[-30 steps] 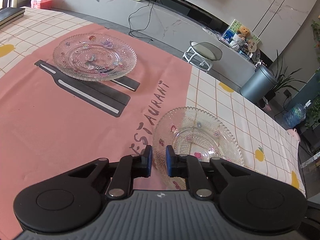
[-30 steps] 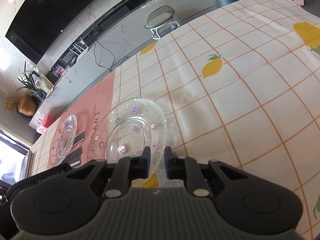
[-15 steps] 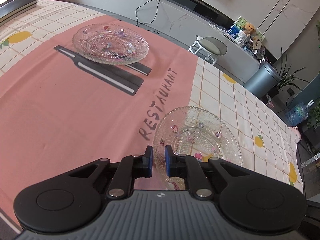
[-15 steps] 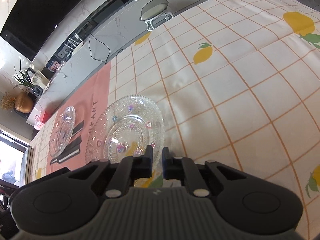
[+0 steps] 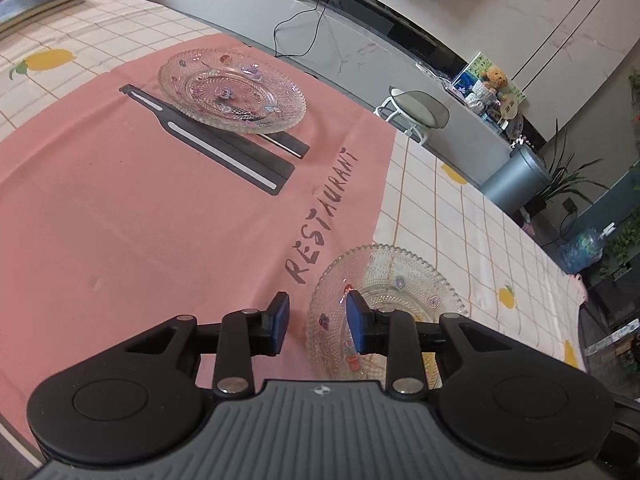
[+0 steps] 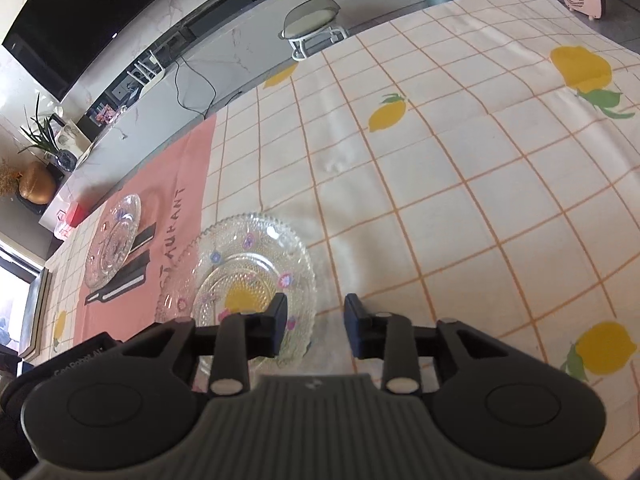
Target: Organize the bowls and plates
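Glass near plate [image 5: 384,300] sits by the surface's front edge; both tongs, left [image 5: 316,322] and right [image 6: 314,326], have just been spreading, empty—straddle opposite rims squarely before pinching.

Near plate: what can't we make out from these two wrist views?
- Near plate, left wrist view: its near rim is hidden behind the left gripper, so contact cannot be judged.
- Same plate, right wrist view: near edge covered by the right gripper.
- Far plate, right wrist view: too small to read its pattern.
- Both views: the hands are out of frame.
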{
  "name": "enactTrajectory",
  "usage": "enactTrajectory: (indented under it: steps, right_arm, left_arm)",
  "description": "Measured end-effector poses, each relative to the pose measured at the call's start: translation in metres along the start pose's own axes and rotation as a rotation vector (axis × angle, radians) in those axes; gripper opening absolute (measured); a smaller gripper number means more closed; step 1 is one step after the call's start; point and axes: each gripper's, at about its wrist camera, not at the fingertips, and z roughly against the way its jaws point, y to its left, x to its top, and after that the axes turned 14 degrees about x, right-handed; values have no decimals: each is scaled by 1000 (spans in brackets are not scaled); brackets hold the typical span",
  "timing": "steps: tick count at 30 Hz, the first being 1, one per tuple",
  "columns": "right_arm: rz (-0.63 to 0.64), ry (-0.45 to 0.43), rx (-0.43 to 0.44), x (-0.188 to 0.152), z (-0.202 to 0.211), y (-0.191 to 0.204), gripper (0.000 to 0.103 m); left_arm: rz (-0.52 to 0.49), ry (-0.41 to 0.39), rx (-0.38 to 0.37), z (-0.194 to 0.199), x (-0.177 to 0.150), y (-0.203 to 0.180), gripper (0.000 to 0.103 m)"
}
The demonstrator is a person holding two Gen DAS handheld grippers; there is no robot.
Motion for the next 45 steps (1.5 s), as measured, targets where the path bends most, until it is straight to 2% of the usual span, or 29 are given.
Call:
enactTrajectory:
  steps: [3, 5, 8, 10, 13, 19, 24, 33, 45]
  right_arm:
    - [-86, -25, 78, 8, -4, -14, 31]
    - [-120, -27, 103, 10, -6, -19, 23]
    - [-118, -30, 124, 12, -10, -19, 20]
    - [-117, -29, 133, 11, -12, -20, 15]
    - [-125, -34, 141, 9, -11, -22, 14]
    - [-131, -29, 133, 5, -7, -24, 7]
    - [-124, -36, 118, 5, -6, -21, 7]
    - [-119, -19, 124, -3, 9, -11, 4]
    - [-100, -50, 169, -27, 54, -4, 3]
  left_arm:
    - [-3, -15, -17, -6, 3, 0, 35]
    - [-6, -23, -24, -8, 4, 0, 35]
    - [-4, -22, -45, -11, 3, 0, 32]
    - [-10, -29, -42, -11, 2, 0, 26]
    - [-15, -31, -36, -10, 1, 1, 16]
    - [-13, -37, -22, -8, 0, -1, 15]
    - [-6, -40, -24, -3, 0, 1, 12]
    - [-10, -53, -6, 19, -1, 3, 12]
    - [2, -50, -29, 56, -25, 17, 12]
